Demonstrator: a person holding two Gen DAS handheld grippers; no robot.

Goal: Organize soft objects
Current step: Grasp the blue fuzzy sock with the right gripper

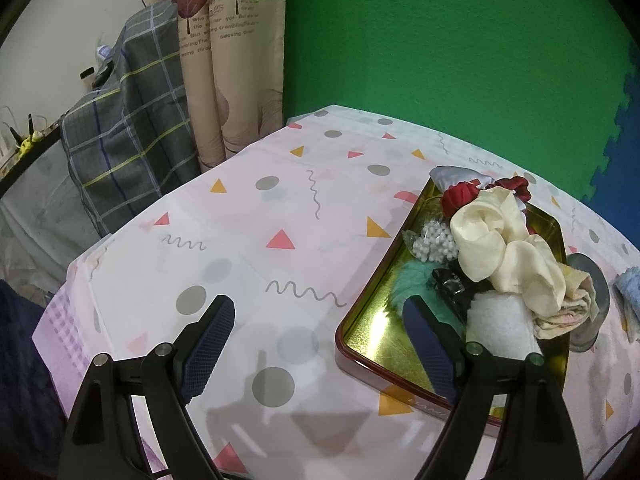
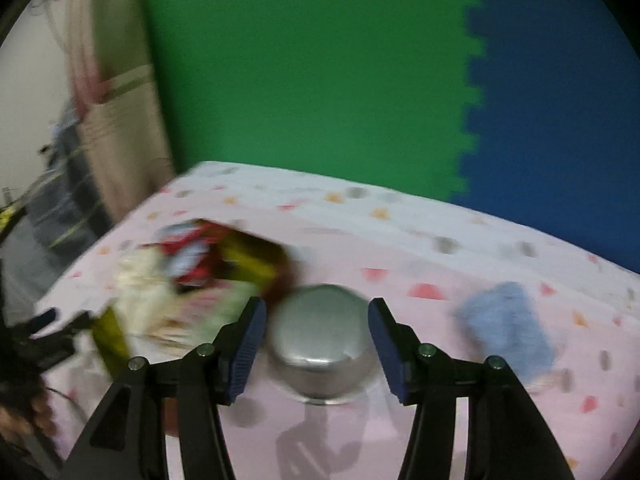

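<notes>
My right gripper [image 2: 317, 344] hangs part open and empty, a steel bowl [image 2: 322, 354] just beyond its fingertips. My left gripper [image 1: 320, 344] gapes wide, empty, at the gold tin [image 1: 372, 336]'s near edge. The blue cloth [image 2: 506, 330] lies right of the bowl; I should approach slowly and pinch a fold. The right view is blurred, and the heaped cloths [image 1: 504, 248] hide the tin's far half.

The whole right wrist view is blurred by motion: the tin tray [image 2: 256, 260] and its soft pile are smeared, and the blue cloth [image 2: 508, 328] has no sharp edges.

In the left wrist view the blue cloth [image 1: 630, 296] is cut off by the right edge.
</notes>
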